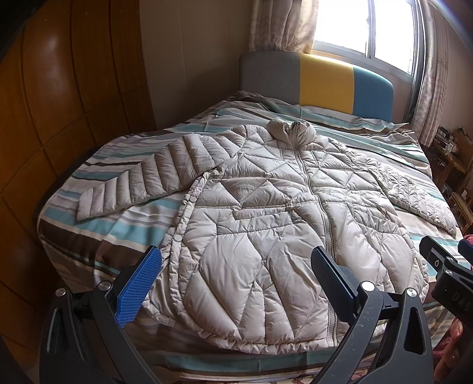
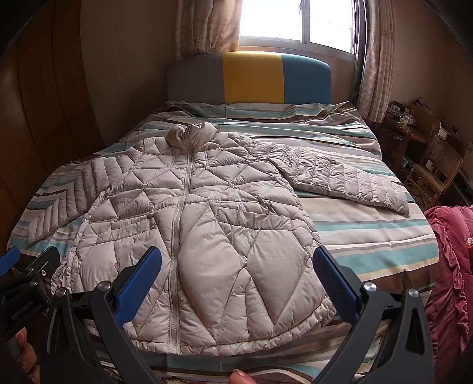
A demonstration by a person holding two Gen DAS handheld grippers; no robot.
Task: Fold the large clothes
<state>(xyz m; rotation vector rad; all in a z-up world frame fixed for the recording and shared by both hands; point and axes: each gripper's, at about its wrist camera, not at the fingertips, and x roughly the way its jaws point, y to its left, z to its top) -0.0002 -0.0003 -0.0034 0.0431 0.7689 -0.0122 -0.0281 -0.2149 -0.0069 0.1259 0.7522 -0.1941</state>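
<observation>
Big grey puffer jacket lies flat on the bed, front up, zip shut, collar twd the headboard w/ its grey, yellow & blue panels. Both sleeves are spread out to the sides; the one nearer the wardrobe angles down twd the bed edge, the other reaches twd the chair side. Hem sits at the near edge of the striped cover.

Left gripper hovers over the hem, jaws spread wide, nothing between them. Right gripper same: jaws wide apart above the lower front of the jacket, not touching it. The two are close side by side; each shows at the edge of the other's view.

Window w/ curtains behind the headboard. Red ruffled blanket bunched at the bed's right edge.
</observation>
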